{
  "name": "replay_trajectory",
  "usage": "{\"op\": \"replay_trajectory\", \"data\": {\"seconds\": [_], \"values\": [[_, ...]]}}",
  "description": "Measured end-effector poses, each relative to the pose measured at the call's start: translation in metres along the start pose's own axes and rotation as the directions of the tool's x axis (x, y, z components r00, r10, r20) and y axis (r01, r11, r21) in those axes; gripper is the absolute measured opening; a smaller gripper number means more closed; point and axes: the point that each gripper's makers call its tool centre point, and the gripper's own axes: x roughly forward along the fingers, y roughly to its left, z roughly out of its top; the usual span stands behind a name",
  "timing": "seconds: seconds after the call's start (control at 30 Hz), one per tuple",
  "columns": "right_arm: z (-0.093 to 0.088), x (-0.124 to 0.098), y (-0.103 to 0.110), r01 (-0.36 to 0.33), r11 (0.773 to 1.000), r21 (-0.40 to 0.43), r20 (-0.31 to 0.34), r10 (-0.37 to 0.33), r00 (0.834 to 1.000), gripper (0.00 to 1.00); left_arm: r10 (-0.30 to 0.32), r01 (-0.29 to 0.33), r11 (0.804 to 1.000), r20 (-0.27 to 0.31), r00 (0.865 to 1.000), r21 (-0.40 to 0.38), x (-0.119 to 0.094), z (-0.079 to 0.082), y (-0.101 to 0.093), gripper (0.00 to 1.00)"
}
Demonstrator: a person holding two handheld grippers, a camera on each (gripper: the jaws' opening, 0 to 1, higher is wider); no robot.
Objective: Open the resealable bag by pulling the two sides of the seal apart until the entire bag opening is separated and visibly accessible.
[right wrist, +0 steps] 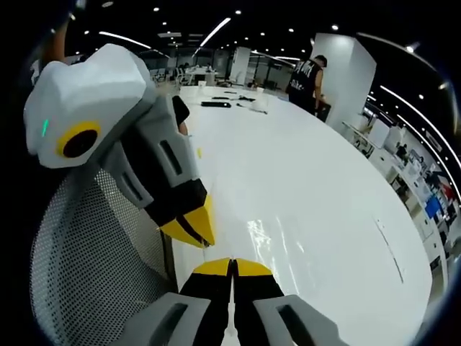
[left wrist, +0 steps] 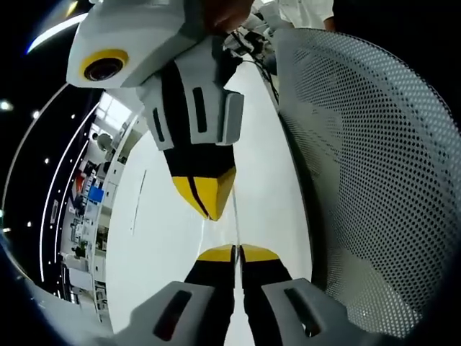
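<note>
The resealable bag (left wrist: 235, 225) is clear and hard to make out. In the left gripper view it is a thin edge-on film running up from my left gripper (left wrist: 235, 251), whose yellow-tipped jaws are shut on it. My right gripper (left wrist: 209, 202) comes down from the top, tips closed and almost touching the left's. In the right gripper view the bag (right wrist: 263, 234) is a glossy sheen over the white table (right wrist: 317, 187). My right gripper (right wrist: 232, 264) is shut at the bottom, and the left gripper (right wrist: 196, 232) reaches in from the left, close beside it.
A white perforated mesh chair back (left wrist: 374, 158) (right wrist: 86, 252) stands close against the table's edge beside both grippers. Small dark items (right wrist: 216, 104) lie at the table's far end. A person (right wrist: 306, 76) stands there. Office desks (right wrist: 403, 158) line the background.
</note>
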Motion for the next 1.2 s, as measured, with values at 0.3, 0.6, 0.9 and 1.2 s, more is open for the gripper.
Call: {"op": "replay_trajectory", "data": {"seconds": [0.3,0.6,0.9,1.2], "values": [[0.004,-0.003,-0.014,0.032,0.995,0.092,0.042,-0.036,0.998,0.0,0.01,-0.009,1.0,0.031,0.999,-0.021,-0.002,0.007,-0.001,0.0],[0.008,-0.005,-0.03,0.082,0.987,0.138,0.062,-0.091,0.994,0.0,-0.004,0.006,0.999,0.045,0.999,-0.053,-0.001,0.009,-0.005,0.0],[0.01,-0.011,-0.042,0.114,0.976,0.186,0.081,-0.131,0.988,0.0,-0.016,0.018,0.998,0.05,0.999,-0.058,0.0,0.011,-0.008,0.0],[0.008,-0.016,-0.051,0.15,0.964,0.217,0.091,-0.173,0.981,0.0,-0.03,0.033,0.998,0.052,0.998,-0.06,0.001,0.011,-0.01,0.0]]}}
